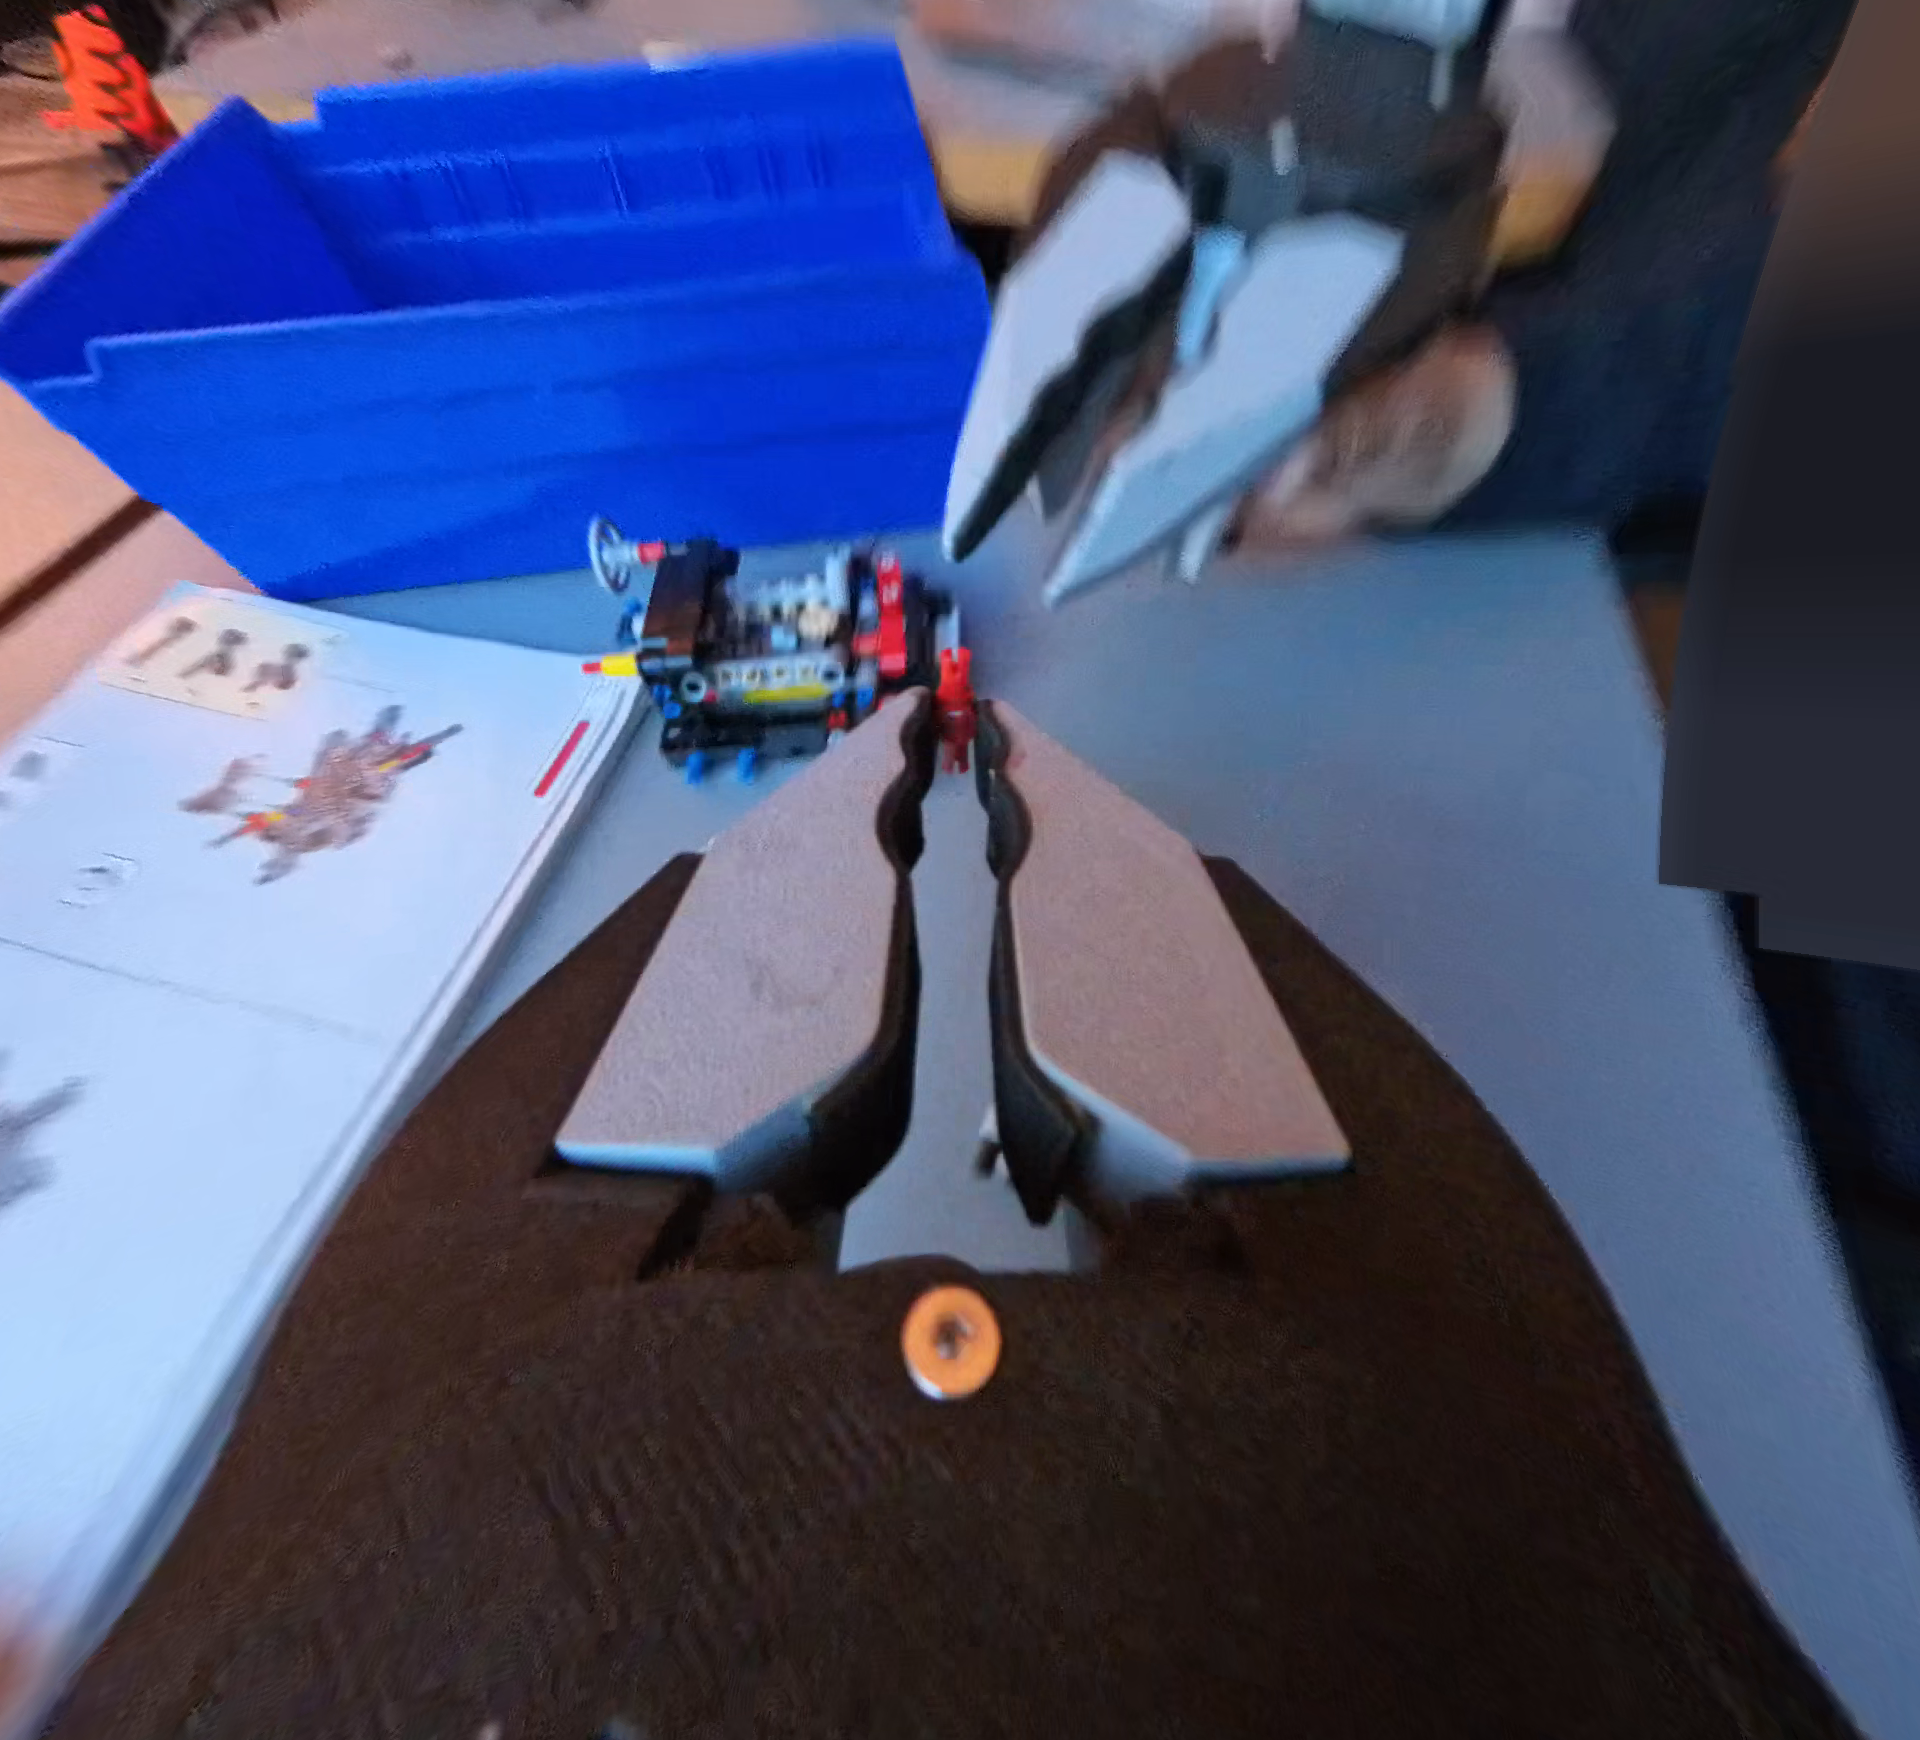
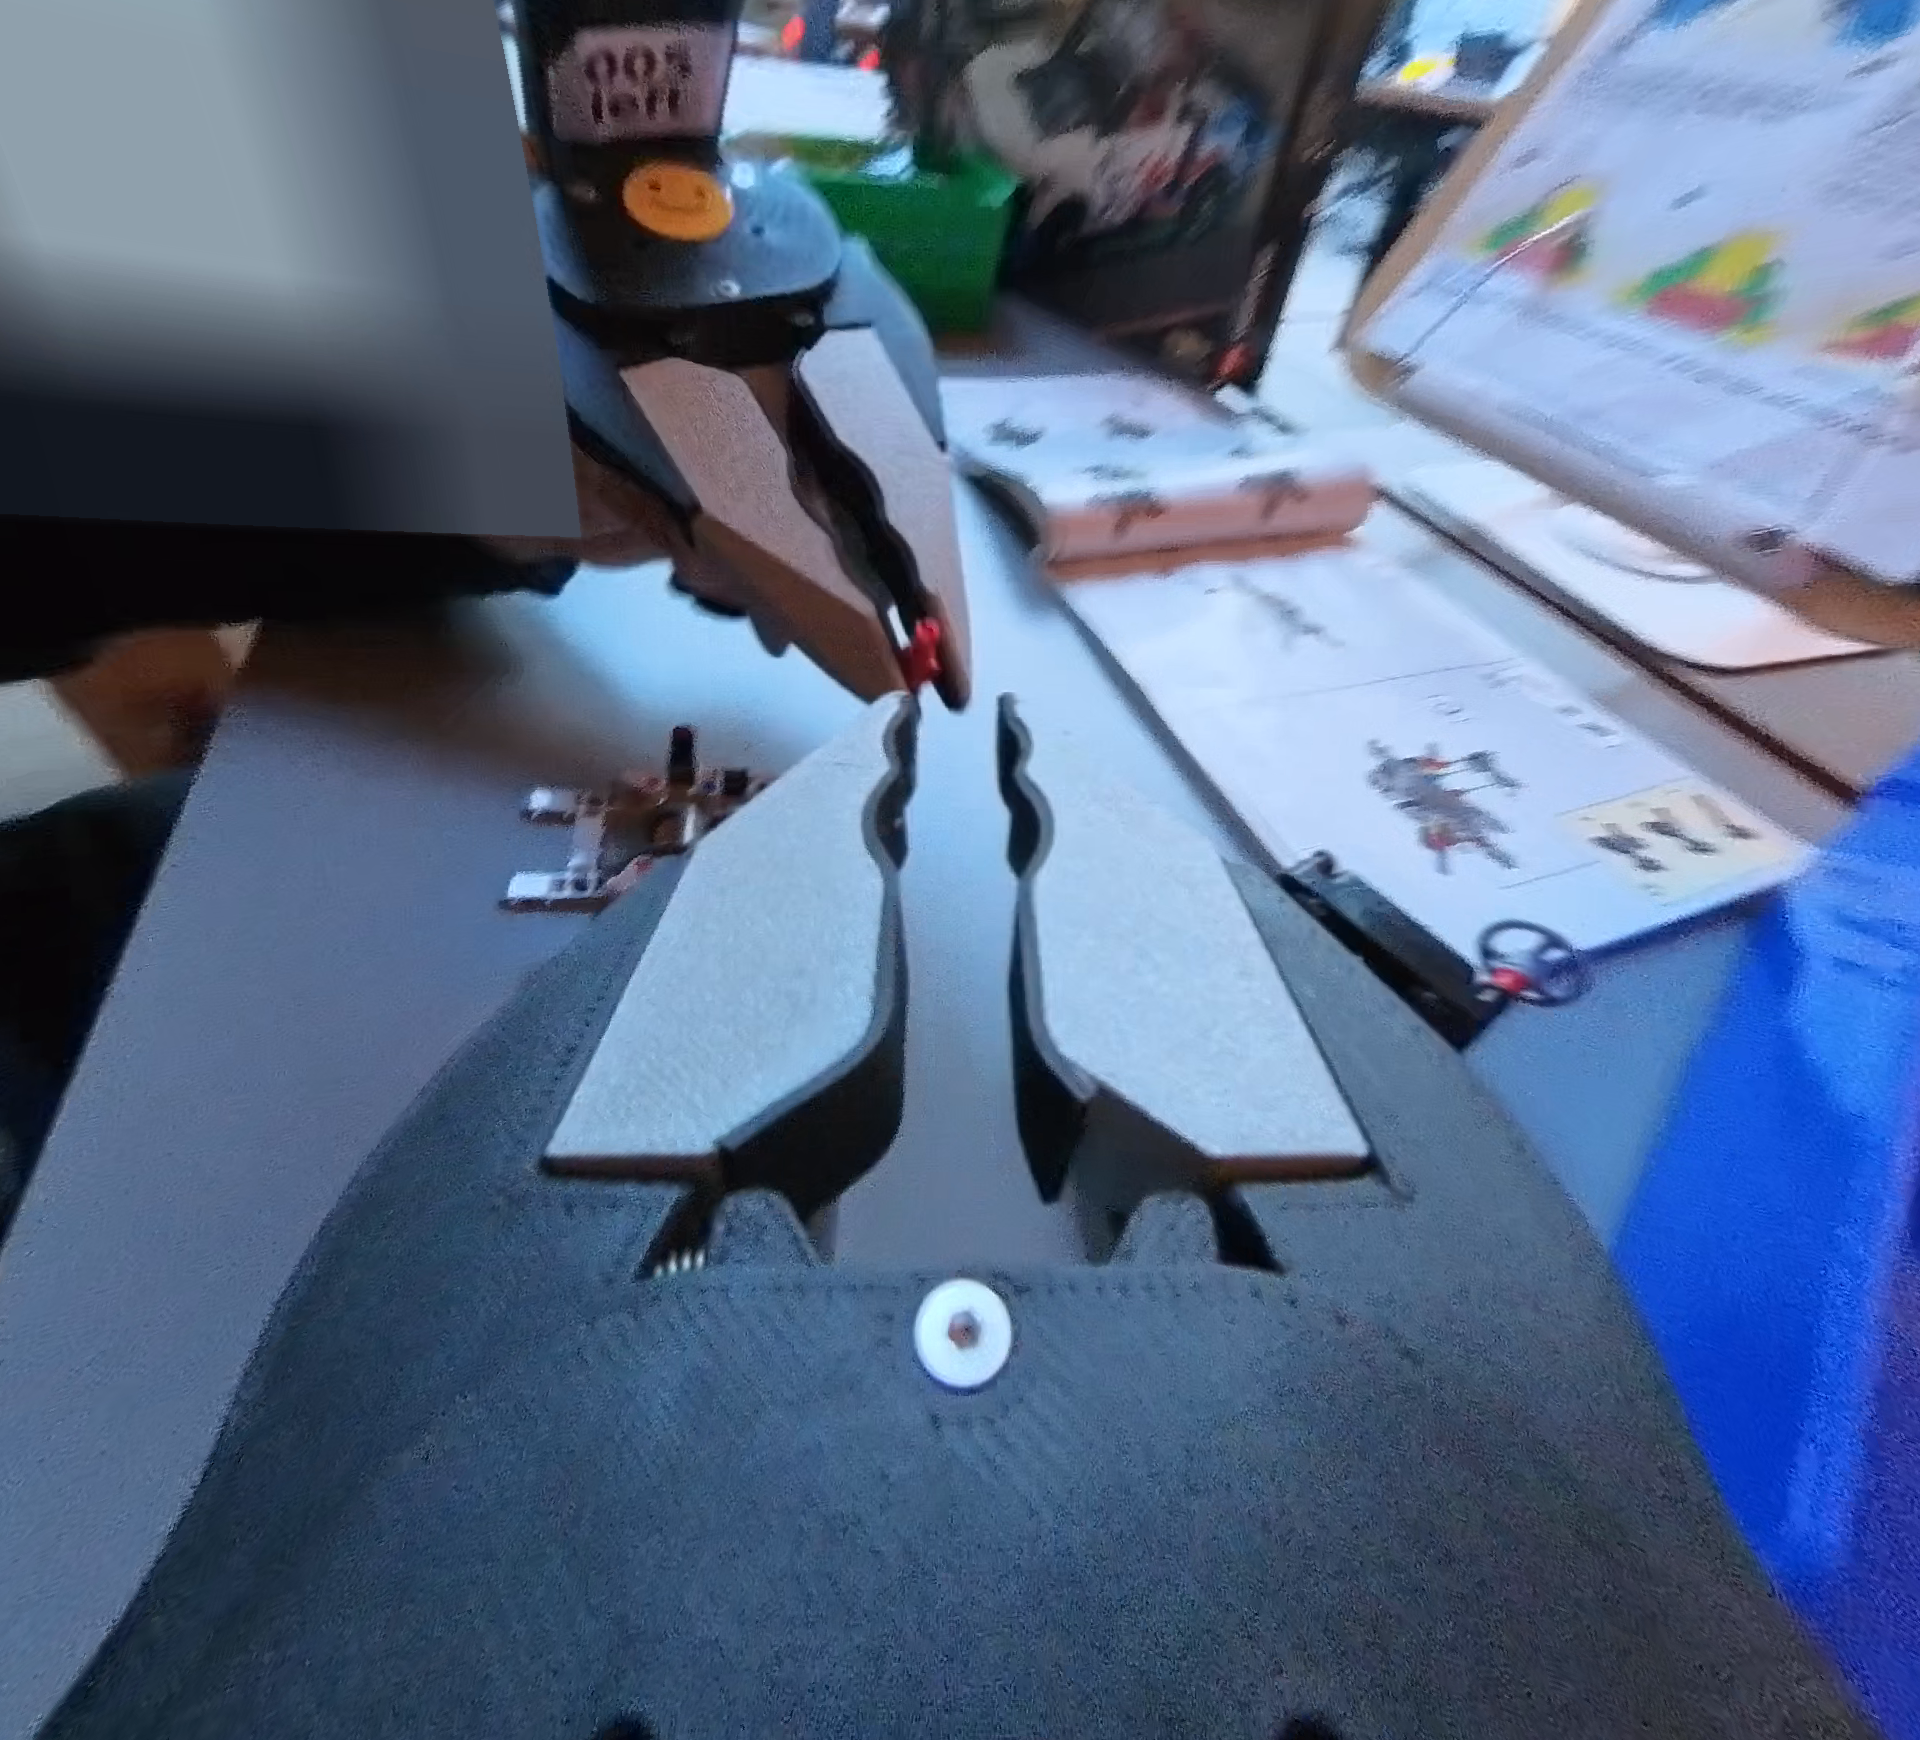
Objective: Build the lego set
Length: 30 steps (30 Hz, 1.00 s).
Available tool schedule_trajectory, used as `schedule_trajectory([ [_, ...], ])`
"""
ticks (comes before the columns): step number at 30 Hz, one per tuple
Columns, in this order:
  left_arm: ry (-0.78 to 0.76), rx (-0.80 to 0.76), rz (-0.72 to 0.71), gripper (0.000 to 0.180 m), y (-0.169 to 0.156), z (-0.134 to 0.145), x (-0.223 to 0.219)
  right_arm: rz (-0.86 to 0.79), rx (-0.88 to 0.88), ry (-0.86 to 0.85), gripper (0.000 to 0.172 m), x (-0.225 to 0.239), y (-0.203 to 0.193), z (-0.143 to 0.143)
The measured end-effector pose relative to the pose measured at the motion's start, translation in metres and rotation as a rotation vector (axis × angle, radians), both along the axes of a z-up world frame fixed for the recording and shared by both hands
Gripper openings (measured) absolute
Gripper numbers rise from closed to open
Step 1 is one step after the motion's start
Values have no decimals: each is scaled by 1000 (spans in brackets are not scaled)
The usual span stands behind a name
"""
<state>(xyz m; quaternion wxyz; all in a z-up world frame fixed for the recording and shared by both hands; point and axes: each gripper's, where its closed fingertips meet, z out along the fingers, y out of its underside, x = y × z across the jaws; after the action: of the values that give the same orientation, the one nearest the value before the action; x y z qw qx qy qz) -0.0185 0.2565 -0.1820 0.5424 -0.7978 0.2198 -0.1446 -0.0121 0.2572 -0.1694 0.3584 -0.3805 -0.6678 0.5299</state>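
Observation:
My left gripper (image 1: 956,716) is shut on a small red pin piece (image 1: 956,722), pinched at its fingertips just above the grey table. The right wrist view confirms it: the red pin (image 2: 920,646) sits between the left gripper's (image 2: 925,667) tips. A black, red and grey brick model (image 1: 779,651) stands just left of the left fingertips. My right gripper (image 2: 956,703) is open with nothing between its fingers, its tips close to the left gripper's tips. It also shows in the left wrist view (image 1: 1003,570), raised above the model.
A blue bin (image 1: 499,288) stands behind the model. An open instruction booklet (image 1: 260,807) lies to the left. The right wrist view shows a small flat brick assembly (image 2: 623,828) on the table, a dark product box (image 2: 1122,101) and a green bin (image 2: 925,236). Left and right tips are no more than a few centimetres apart.

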Motion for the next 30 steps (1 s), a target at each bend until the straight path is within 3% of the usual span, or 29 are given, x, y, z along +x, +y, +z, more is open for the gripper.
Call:
schedule_trajectory([
  [3,-499,46,-22,5,1,37,-4,-75,56,61,23,1,4,7],
  [6,-781,52,-10,5,5,48,-11,-140,186,108,24,-3,-4,10],
  [12,-935,51,-45,4,7,55,3,-308,347,246,17,-9,-3,32],
  [23,-1175,174,39,5,6,67,-9,-354,340,321,13,-21,-9,43],
  [30,-1317,226,80,5,4,70,-18,-396,376,370,1,-28,-13,51],
])
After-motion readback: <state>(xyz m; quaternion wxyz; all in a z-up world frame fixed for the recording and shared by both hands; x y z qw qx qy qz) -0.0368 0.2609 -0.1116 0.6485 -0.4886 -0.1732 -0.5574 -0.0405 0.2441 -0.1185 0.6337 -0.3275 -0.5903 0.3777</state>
